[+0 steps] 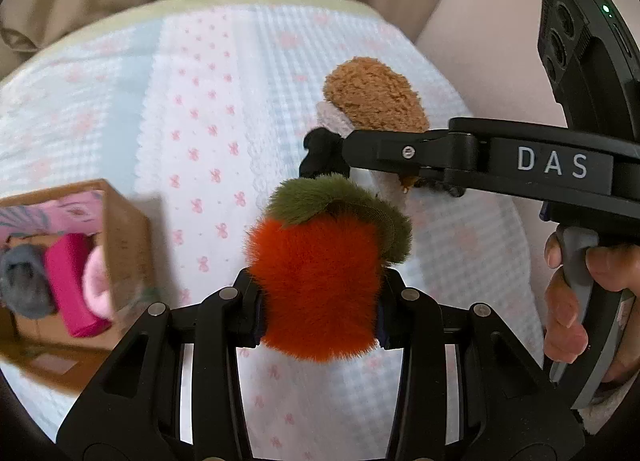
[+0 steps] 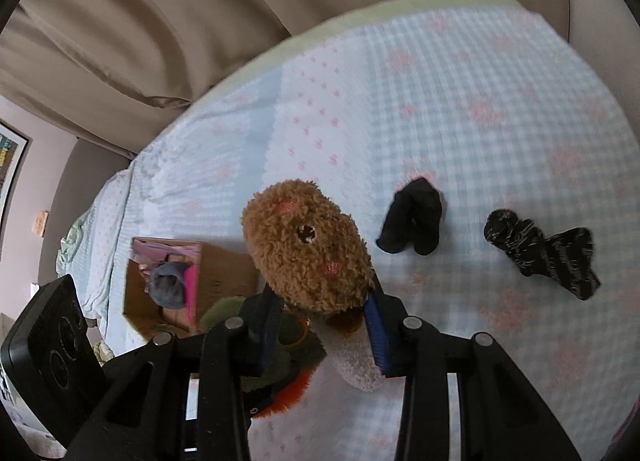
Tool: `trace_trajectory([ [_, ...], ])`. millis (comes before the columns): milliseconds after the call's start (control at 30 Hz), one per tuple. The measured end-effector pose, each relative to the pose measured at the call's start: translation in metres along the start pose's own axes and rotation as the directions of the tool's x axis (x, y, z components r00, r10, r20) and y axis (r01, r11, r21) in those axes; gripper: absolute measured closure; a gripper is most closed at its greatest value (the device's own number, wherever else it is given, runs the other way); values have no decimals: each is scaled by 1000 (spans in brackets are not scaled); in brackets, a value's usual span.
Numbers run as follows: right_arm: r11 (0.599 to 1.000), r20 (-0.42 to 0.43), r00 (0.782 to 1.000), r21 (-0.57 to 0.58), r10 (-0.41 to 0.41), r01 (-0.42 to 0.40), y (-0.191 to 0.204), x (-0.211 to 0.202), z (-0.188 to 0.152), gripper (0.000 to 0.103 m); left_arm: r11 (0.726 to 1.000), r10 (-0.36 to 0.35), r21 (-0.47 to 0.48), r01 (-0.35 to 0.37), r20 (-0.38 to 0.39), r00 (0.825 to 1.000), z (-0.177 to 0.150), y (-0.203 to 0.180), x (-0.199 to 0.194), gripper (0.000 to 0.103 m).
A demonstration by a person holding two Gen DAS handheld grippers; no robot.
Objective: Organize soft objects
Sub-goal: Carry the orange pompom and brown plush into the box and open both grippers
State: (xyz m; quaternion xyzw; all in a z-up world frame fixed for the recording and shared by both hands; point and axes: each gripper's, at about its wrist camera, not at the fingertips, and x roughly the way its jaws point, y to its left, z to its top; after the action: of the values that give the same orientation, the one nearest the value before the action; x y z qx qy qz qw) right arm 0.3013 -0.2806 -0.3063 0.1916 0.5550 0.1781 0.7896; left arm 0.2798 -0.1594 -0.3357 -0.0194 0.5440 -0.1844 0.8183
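Note:
My left gripper [image 1: 318,301] is shut on an orange fluffy plush with a green top [image 1: 320,281] and holds it above the bed. My right gripper [image 2: 322,325] is shut on a brown mushroom-shaped plush [image 2: 308,253] with a pale stem, also held above the bed; this plush shows in the left wrist view [image 1: 372,97] beyond the right gripper's arm. A cardboard box [image 1: 124,237] at the left holds a grey sock [image 1: 22,281], a magenta item [image 1: 70,281] and a pink item. The box also shows in the right wrist view [image 2: 224,273].
A black sock [image 2: 414,221] and a patterned black sock [image 2: 544,253] lie on the checked bedspread [image 2: 480,101] to the right. Beige curtains [image 2: 160,21] hang behind the bed. A black sock shows in the left wrist view [image 1: 320,153].

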Motion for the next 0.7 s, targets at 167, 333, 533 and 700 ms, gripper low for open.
trace_trajectory([
  [167,999,53,999,-45,5,-3,36,-45,-3,68,999,10,-36,-8,74,997,0,-5,-60,67],
  [333,996,83,996,-87,17,-10,75,-83,-7,68,996,40,-84,-28,139,990,-6,2,-118,67],
  [533,991,96,995,-133,37,-24,131,-108,-17,68,987,92,-147,-63,199,976,-9,28,-177,67],
  [700,989,95,994,-142,49,-35,175,-108,-27,68,978,131,-186,-90,224,966,-15,66,-217,67],
])
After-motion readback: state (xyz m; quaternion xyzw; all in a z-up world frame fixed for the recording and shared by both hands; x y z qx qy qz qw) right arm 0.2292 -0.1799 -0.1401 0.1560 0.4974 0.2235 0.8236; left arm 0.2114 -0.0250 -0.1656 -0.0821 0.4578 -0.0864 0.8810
